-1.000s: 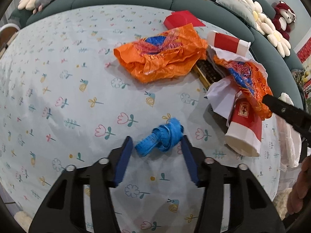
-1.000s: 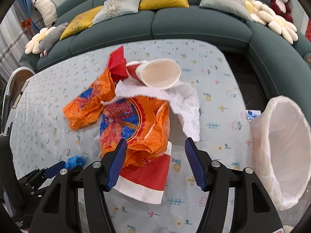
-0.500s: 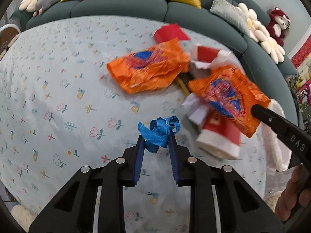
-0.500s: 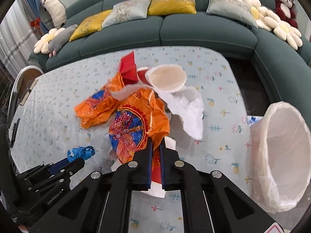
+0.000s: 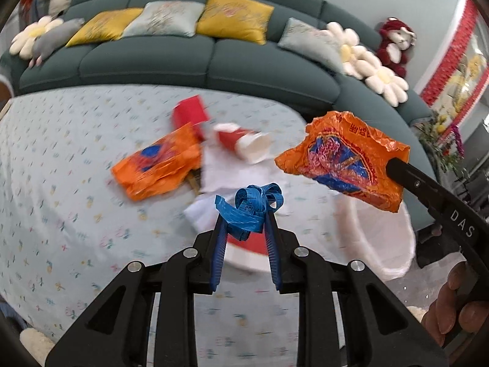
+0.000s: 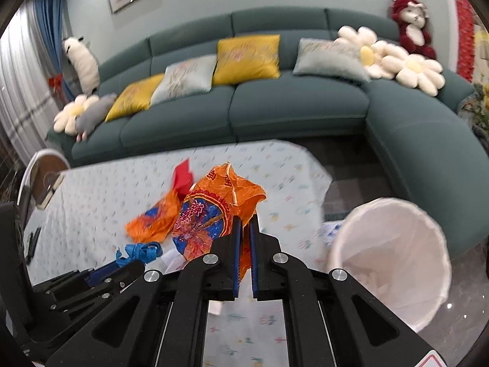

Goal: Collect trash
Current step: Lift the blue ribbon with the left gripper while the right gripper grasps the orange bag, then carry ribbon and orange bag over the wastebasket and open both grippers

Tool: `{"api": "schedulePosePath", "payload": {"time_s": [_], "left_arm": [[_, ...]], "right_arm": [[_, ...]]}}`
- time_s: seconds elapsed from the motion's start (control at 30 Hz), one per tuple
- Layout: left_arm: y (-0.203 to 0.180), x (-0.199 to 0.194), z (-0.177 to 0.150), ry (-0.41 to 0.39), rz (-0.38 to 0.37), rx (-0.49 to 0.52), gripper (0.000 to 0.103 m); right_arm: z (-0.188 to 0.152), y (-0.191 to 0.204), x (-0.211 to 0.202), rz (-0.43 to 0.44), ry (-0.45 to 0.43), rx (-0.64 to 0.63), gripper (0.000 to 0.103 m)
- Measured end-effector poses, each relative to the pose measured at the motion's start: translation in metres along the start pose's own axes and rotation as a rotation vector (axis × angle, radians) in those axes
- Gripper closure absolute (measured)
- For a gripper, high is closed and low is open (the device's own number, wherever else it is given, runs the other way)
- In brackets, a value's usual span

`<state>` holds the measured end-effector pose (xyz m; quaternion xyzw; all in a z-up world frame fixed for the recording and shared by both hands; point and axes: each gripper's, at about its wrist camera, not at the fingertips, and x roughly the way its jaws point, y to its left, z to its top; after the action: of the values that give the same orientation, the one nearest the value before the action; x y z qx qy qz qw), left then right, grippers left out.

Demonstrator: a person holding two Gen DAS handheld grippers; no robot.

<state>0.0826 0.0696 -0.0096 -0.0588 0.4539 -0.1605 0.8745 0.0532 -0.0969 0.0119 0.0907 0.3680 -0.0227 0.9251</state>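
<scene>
White-lined bin (image 6: 394, 263), contents unclear

text: "DAS" in white letters on the black arm of the right tongs (image 5: 392, 165) | red double-happiness characters on the orange plastic wrapper (image 5: 342, 159) held in them | print on blue ribbon (image 5: 249, 206): too small to read

L gripper (image 5: 244, 217) pinches a blue ribbon (image 5: 249, 206), up off the table (image 5: 61, 183). R gripper (image 5: 392, 165) holds an orange wrapper (image 5: 345, 162) over the white bin bag (image 5: 394, 244). Still on the table: another orange wrapper (image 5: 159, 165) & a red paper cup (image 5: 244, 142).
</scene>
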Motion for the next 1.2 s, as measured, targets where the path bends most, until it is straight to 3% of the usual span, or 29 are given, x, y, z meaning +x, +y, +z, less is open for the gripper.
{"api": "schedulePosePath", "payload": {"time_s": [0.2,0.67,1.2], "left_arm": [[-0.056,-0.011,0.006,-0.031,-0.053,0.085,0.079],[-0.175,-0.008,0.000,-0.038,-0.144,0.252,0.079],[-0.253,0.026,-0.014,0.020,-0.199,0.376,0.079]], "right_arm": [[0.004,-0.043,-0.038,-0.047,-0.076,0.058,0.098],[-0.017,-0.139,-0.093,-0.159,-0.154,0.182,0.098],[-0.044,-0.215,-0.096,-0.225,-0.135,0.294,0.098]]}}
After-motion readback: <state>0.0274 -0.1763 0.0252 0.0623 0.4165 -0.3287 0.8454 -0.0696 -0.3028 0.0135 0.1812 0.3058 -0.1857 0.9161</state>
